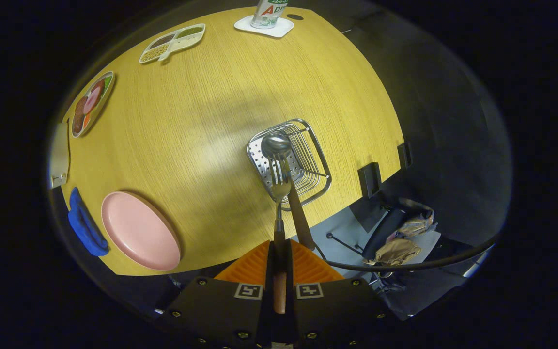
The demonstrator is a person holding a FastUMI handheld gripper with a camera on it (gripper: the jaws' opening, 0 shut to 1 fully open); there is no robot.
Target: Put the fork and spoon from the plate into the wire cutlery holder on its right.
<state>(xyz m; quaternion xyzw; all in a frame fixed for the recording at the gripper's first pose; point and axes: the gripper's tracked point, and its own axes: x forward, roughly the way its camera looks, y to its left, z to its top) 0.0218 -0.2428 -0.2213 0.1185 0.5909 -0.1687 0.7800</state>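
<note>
My gripper (pixel 279 249) is shut on the fork (pixel 279 194), both orange fingers pressed against its handle. The fork points ahead, its tines hanging over the near rim of the wire cutlery holder (pixel 315 155). The spoon (pixel 284 155) stands in the holder, bowl at the far side, its brown handle leaning out toward my fingers on the right of the fork. The pink plate (pixel 139 230) lies bare on the yellow table (pixel 201 121), to the left of the holder and near the table's front edge.
A blue cloth (pixel 85 225) lies left of the plate. Farther off are a plate of food (pixel 91 103), a divided tray (pixel 172 42) and a bottle (pixel 268 12) on a white coaster. Past the table's right edge sit a chair and bags (pixel 400 242) on the floor.
</note>
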